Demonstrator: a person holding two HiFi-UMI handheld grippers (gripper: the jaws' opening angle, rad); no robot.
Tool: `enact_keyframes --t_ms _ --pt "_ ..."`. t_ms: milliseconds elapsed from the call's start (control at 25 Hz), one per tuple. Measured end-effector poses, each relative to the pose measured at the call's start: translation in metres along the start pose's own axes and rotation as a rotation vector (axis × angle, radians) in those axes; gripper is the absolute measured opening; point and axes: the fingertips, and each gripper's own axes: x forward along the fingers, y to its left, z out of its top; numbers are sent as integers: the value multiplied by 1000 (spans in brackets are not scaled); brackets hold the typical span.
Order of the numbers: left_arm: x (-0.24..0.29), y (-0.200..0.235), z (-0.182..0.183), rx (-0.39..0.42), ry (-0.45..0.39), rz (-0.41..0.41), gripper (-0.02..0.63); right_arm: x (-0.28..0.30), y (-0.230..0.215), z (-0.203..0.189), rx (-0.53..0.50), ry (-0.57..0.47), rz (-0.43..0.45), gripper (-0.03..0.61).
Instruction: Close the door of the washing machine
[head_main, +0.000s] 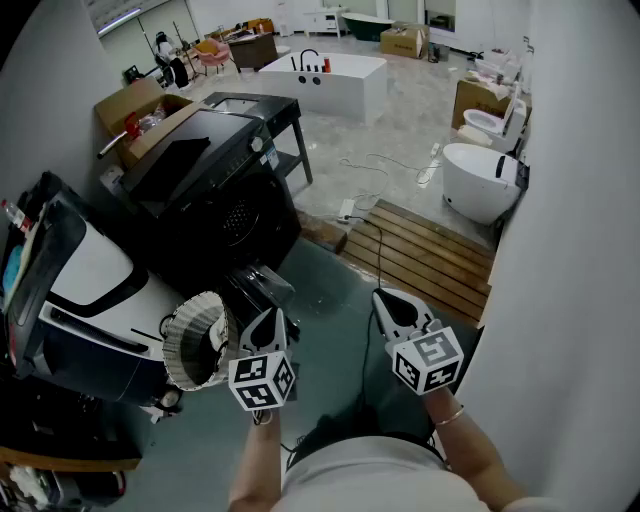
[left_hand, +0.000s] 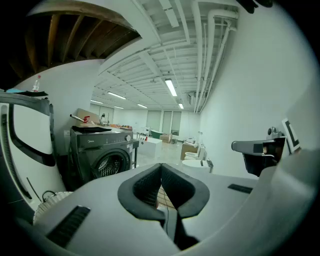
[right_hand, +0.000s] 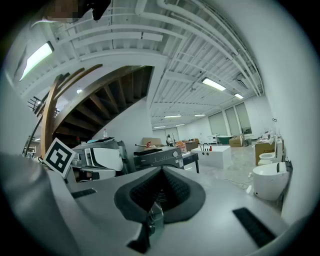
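The dark front-loading washing machine (head_main: 215, 195) stands left of centre, its round porthole (left_hand: 109, 164) facing me with the drum holes showing. A dark part (head_main: 262, 285) juts out low at its front and looks like the swung-out door; I cannot tell for sure. My left gripper (head_main: 268, 318) hovers just in front of that part, jaws shut and empty (left_hand: 161, 167). My right gripper (head_main: 392, 300) is held further right over the floor, also shut with nothing held (right_hand: 161, 170). A glassy curved piece (right_hand: 155, 216) shows through the gap below its pads.
A white appliance (head_main: 90, 285) and a pale woven basket (head_main: 195, 340) sit left of my left gripper. A wooden deck (head_main: 425, 255) and a white bathtub (head_main: 480, 180) lie to the right. A cable (head_main: 378, 250) crosses the floor; the wall (head_main: 580, 250) is close on the right.
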Motion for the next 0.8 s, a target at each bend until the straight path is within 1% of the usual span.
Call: enact_keyframes --t_ms 240,360,400,480,560,680,800 --pt "-7 -3 -11 -37 9 25 23 -19 0 0 21 -5 6 6" --pt "-10 9 -22 -64 29 61 26 -17 1 -1 33 -9 20 6" --pt "-11 15 -27 -76 37 76 39 -16 1 -1 36 -9 24 6" --pt "-11 28 -36 -98 55 111 100 -12 1 -2 45 -7 27 6" --pt "-10 41 -47 -109 82 143 140 -9 0 -3 58 -6 29 6" --pt "-3 59 -64 -125 127 183 159 -1 -3 -4 67 -7 34 6" --pt "8 78 -78 -159 164 218 196 11 -8 -6 79 -2 36 6"
